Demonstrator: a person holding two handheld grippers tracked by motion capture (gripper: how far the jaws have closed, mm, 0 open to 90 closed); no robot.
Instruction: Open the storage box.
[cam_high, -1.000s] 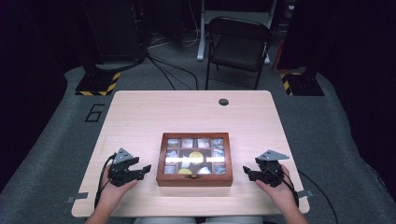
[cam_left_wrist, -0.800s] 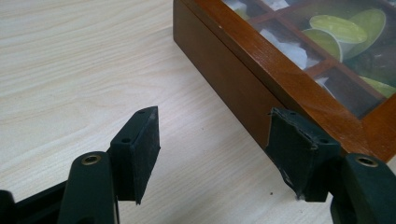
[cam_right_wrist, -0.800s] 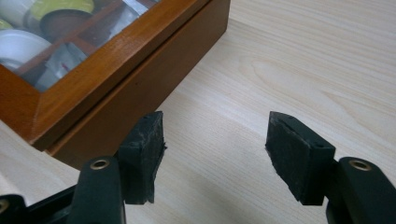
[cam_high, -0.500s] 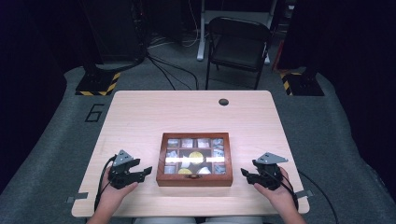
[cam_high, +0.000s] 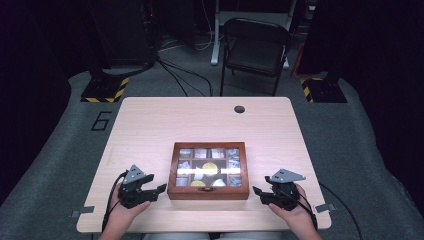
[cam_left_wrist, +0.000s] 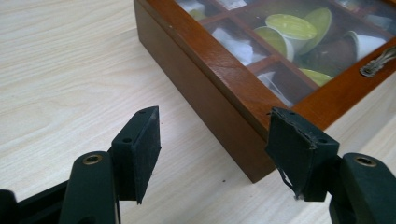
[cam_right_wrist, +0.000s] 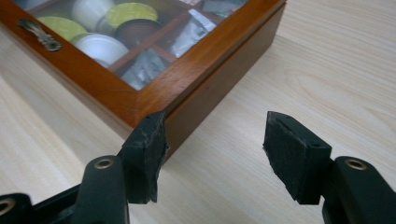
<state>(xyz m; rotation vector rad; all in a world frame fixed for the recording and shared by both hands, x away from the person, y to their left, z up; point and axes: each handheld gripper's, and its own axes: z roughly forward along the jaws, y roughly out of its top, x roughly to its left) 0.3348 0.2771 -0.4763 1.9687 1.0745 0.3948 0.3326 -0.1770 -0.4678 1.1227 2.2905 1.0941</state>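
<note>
A wooden box (cam_high: 207, 192) with a glass lid lies shut near the table's front edge. Under the glass are compartments with yellow-green capsules (cam_left_wrist: 292, 25), white pods (cam_right_wrist: 100, 44) and packets. A metal pull (cam_right_wrist: 39, 35) sits on the lid's front rail. My left gripper (cam_high: 157, 191) rests on the table left of the box, open, its jaws either side of the box's near left corner (cam_left_wrist: 252, 172) without touching. My right gripper (cam_high: 257, 194) lies right of the box, aimed at its near right corner (cam_right_wrist: 140, 105). Its jaws have just been closing a little but stand open, nothing between them.
The light wood table (cam_high: 150, 130) has a black round grommet (cam_high: 239, 109) near its far edge. A folding chair (cam_high: 255, 47) stands on the floor beyond it. Small tape tabs mark the front corners (cam_high: 82, 213).
The right gripper has slid a little toward the table's near edge. The left gripper and the box have stayed put.
</note>
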